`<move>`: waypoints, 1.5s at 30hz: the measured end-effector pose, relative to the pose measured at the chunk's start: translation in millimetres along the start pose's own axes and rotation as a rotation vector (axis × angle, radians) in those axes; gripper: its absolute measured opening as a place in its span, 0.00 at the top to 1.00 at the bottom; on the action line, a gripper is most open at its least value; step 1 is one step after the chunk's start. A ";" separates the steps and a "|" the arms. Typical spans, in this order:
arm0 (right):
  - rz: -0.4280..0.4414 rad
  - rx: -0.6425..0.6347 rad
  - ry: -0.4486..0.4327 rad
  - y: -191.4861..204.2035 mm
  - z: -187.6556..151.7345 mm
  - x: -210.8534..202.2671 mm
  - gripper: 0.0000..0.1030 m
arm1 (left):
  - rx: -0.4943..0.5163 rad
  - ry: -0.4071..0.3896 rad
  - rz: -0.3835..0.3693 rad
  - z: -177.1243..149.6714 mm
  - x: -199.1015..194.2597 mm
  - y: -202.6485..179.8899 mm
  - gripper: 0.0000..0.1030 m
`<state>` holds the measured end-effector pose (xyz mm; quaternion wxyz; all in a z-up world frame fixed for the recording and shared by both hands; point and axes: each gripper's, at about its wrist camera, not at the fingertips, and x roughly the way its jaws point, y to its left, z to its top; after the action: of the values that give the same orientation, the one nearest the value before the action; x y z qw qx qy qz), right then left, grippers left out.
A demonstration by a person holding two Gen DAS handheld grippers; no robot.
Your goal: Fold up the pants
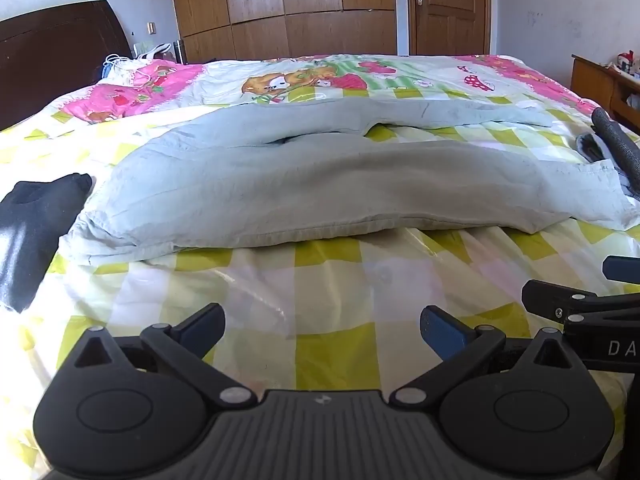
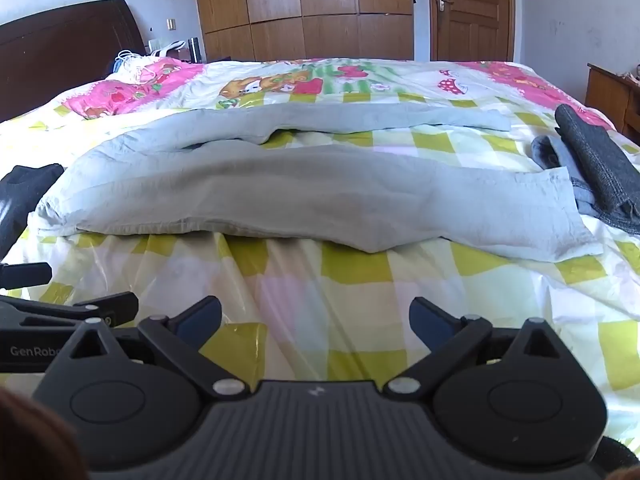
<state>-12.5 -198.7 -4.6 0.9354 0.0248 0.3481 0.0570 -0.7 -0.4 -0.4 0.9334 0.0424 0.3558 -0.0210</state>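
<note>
Pale grey-green pants [image 1: 320, 184] are lying spread sideways across the checked yellow-and-white bedcover [image 1: 340, 356] in the left wrist view, waist end to the left, both legs running off to the right with a gap of bedcover showing between them. The left gripper [image 1: 322, 330] is hovering low over bare bedcover in front of the pants, its jaws standing wide apart with nothing between them. A black garment [image 1: 32, 224] is lying just beside the waist end, and dark grey folded clothes [image 1: 612, 144] are sitting at the leg end. The right gripper's fingers are poking in at the right edge.

In the right wrist view the pants [image 2: 304, 196] are stretching across the middle of the bed, the near leg's cuff just beside the grey folded clothes [image 2: 596, 164]. The right gripper [image 2: 316, 322] is pointing down at the bedcover [image 2: 352, 268] short of the pants, jaws gaping wide and empty.
</note>
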 end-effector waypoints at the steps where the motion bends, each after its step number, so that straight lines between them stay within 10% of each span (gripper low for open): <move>1: 0.006 0.007 0.007 -0.2 0.0 0.7 0.04 | 0.002 -0.001 0.000 -0.5 -0.7 -0.6 0.00; 45: 0.000 -0.018 0.037 2.5 -2.4 5.5 0.07 | 0.026 0.022 0.017 -4.1 7.1 -2.8 0.00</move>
<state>-10.2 -195.5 -9.7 0.9290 0.0155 0.3648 0.0604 1.8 -2.9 -8.3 0.9288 0.0579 0.3655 -0.0173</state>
